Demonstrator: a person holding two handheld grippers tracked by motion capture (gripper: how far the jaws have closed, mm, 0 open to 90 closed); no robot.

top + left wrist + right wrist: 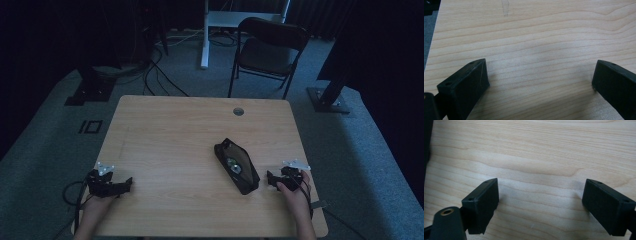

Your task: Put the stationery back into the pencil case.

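Observation:
A black zip pouch (237,165) lies open on the wooden table (170,130), right of centre, with small items inside that are too dim to name. My right gripper (271,180) rests on the table just right of the pouch, held by a hand; in the right gripper view it stands open (540,197) over bare wood. My left gripper (126,184) rests near the table's front left corner. In the left gripper view its jaws are spread wide (540,77) with nothing between them.
A round cable hole (238,111) sits near the table's far edge. Behind the table stand a black folding chair (267,50) and a white desk leg (204,35). Cables (155,75) run over the grey carpet. The room is dark.

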